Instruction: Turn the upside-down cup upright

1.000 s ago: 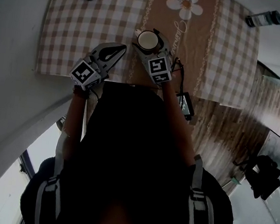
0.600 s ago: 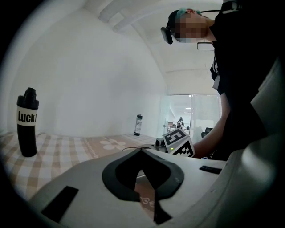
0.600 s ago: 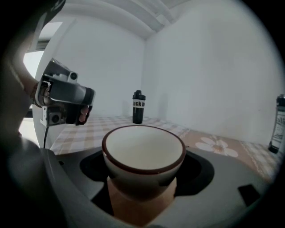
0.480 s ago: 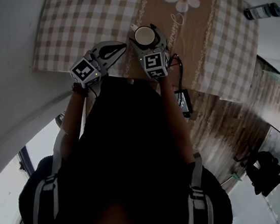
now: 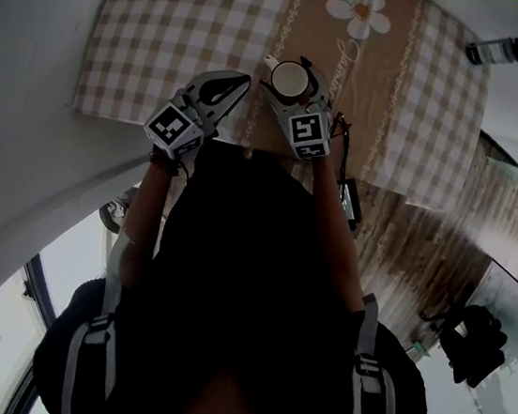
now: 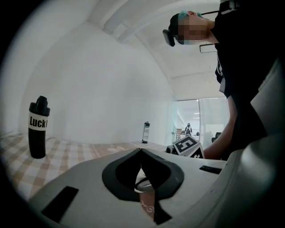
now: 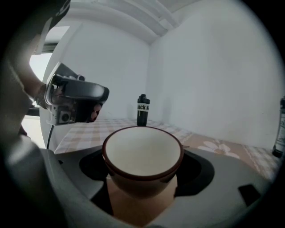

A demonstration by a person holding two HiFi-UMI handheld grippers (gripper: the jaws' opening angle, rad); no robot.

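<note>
Two grippers are up over the near edge of the checked cloth (image 5: 157, 46), and we've got the cup (image 7: 142, 153) right way up: mouth to the ceiling, cream inside, brown rim. It sits between the jaws of the right gripper (image 5: 292, 68) w/ both pads against its sides, so that one's clamped on the cup, jaws spread wide to take it. We can't tell whether the base rests on the cloth or hangs just above it.

Position: over the plain brown strip down the cloth's middle, near side, w/ the printed daisy (image 5: 359, 11) further out on the same strip.

The left gripper (image 5: 241, 82) is just beside the cup on the left, tips aimed its way but apart from it. Its jaws are pinched tight together, nothing in them.

At the cloth's far left corner a black bottle (image 6: 38, 127) w/ a white band stands upright. At the far right, just off the cloth, we see a 2nd bottle (image 5: 500, 50). Both are well apart from the cup.
</note>
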